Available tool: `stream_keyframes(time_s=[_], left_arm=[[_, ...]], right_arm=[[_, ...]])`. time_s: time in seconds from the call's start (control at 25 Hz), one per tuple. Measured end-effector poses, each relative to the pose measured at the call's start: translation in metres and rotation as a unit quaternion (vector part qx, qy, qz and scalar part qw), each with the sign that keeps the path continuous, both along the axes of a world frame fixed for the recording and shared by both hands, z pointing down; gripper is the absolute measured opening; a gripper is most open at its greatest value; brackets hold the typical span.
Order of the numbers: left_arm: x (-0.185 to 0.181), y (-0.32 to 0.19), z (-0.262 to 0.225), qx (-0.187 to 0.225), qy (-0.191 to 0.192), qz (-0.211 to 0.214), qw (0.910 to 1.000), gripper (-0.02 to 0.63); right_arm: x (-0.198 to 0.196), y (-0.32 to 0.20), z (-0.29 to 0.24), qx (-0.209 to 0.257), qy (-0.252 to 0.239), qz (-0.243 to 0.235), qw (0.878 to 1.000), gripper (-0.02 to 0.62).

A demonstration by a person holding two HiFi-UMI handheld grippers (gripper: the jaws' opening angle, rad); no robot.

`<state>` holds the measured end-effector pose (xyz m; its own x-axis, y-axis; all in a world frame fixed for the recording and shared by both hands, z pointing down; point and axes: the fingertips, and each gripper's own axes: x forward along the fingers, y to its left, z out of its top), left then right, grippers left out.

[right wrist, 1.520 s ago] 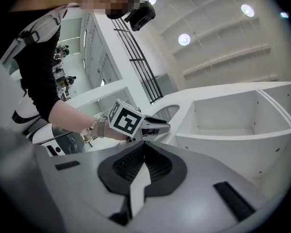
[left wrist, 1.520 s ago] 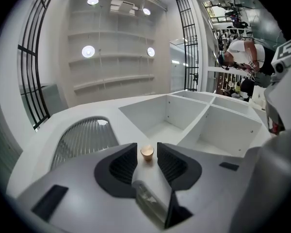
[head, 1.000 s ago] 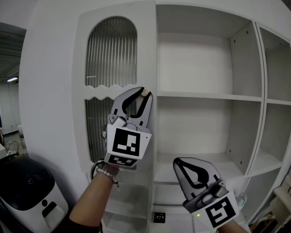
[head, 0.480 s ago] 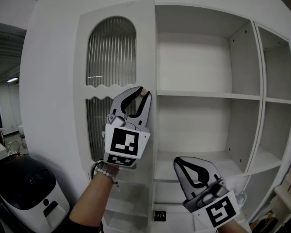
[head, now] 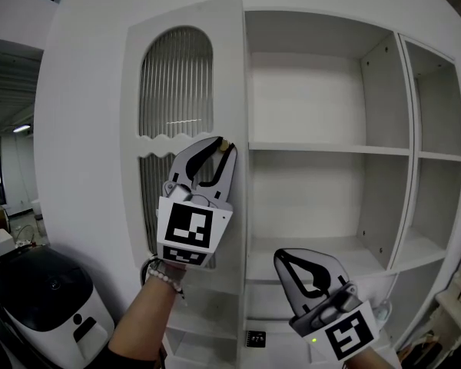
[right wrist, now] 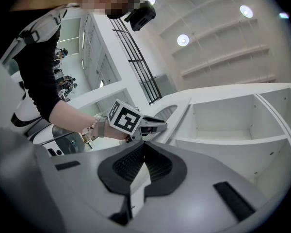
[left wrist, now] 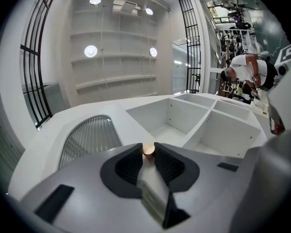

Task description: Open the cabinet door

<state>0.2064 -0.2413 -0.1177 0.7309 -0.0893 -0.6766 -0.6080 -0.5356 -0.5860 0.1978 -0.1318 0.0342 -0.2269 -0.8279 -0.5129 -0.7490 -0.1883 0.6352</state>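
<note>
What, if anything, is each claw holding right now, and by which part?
The left claw grips the cabinet door by its small round knob; the right claw is shut, holding nothing.

Knob (head: pixel 224 142) — half-hidden between left tongs (head: pixel 222 146)

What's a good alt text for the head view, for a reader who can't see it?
The left gripper clamps the small round knob on the edge of a white cabinet door with an arched ribbed-glass panel, standing open beside white shelves. The right gripper, jaws together and holding nothing, is at the lower right.
</note>
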Motion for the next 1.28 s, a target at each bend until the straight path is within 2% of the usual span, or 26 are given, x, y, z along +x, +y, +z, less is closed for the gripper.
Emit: stream_keyframes(time_s=[0.8,1.28], left_arm=[[-0.061,0.03,0.001,-0.003,0.019,0.037,0.9991,0.078],[-0.092,0.04,0.003,0.007,0.019,0.032,0.9993,0.081]], right_arm=[[-0.033,0.005,-0.004,0.006,0.006,-0.033,0.999,-0.003],[-0.043,0.0,-0.006,0.008,0.005,-0.054,0.998,-0.003]])
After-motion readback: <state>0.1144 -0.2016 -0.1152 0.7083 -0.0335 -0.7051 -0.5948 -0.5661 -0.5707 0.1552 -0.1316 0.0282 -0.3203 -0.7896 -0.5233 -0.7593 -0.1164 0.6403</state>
